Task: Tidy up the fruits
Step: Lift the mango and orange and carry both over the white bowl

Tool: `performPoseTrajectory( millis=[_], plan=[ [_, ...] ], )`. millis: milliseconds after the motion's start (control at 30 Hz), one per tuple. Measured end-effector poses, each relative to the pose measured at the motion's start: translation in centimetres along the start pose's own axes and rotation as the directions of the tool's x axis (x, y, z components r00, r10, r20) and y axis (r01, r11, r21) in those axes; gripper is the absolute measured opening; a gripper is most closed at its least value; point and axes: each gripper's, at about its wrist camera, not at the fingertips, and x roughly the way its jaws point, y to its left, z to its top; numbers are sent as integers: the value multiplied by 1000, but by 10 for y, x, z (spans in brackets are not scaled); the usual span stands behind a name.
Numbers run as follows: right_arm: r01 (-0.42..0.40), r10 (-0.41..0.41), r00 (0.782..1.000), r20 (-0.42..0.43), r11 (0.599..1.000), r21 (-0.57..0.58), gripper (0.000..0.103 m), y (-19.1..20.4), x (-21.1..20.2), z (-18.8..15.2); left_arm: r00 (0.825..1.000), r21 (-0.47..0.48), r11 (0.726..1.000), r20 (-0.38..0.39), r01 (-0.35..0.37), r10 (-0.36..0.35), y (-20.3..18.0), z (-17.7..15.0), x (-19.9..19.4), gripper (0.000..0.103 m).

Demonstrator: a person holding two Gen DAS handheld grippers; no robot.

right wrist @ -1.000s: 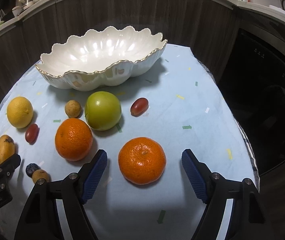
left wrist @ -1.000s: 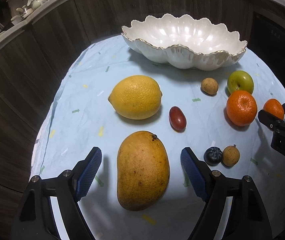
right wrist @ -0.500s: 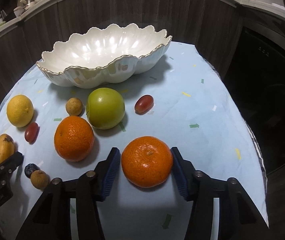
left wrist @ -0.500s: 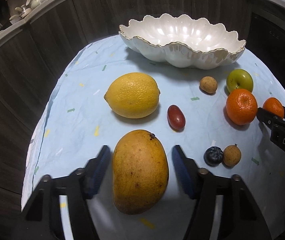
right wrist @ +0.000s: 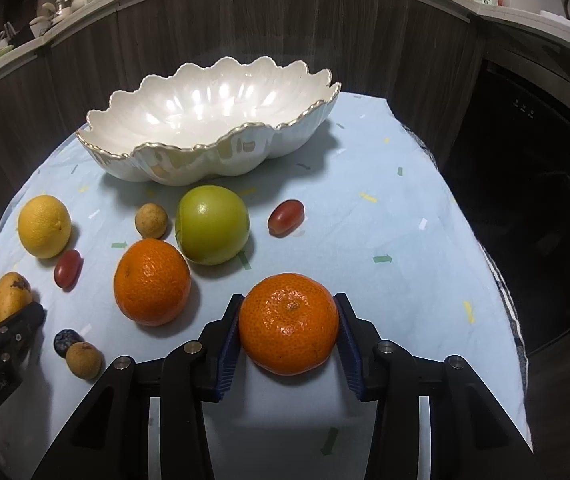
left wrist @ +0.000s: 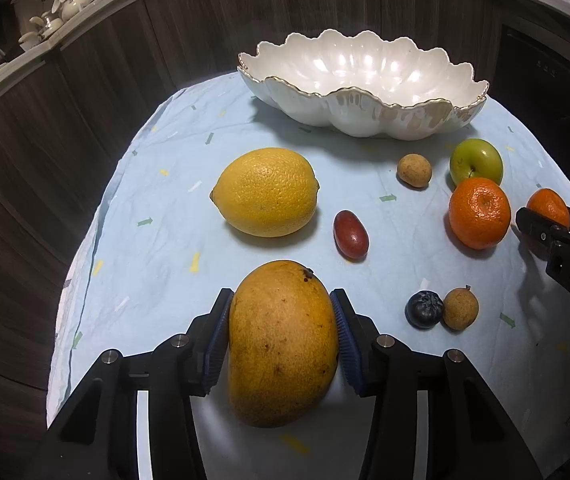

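Both grippers are now pinching fruit they were only straddling a second ago. Largest first: the bowl [right wrist: 213,128] is sitting empty at the far side of the cloth [right wrist: 405,240]. Near left, the left gripper [left wrist: 283,336] is clamping its pads against the mango [left wrist: 283,340]. Near right, the right gripper [right wrist: 289,330] is squeezing the mandarin [right wrist: 289,322]. Neither fruit is clearly lifted, so I judge carrying both to the bowl is coming next.
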Motion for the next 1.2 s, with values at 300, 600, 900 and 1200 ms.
performPoseTrajectory(
  millis=[300,600,900,1200],
  plan=[
    [-4,4,999,42,1000,9,44,-2,-19,6,999,-5,1000,49,-11,11,3,7,-24,47],
    [-13,12,997,78,1000,24,44,-5,-40,18,996,-9,1000,85,-9,10,5,21,-46,47],
    [-51,48,995,92,998,34,44,-5,-48,33,994,-10,1000,109,-9,10,4,42,-62,47],
    [-65,62,992,114,998,23,44,-7,-52,51,992,-6,1000,129,2,-1,3,64,-65,47]
  ],
)
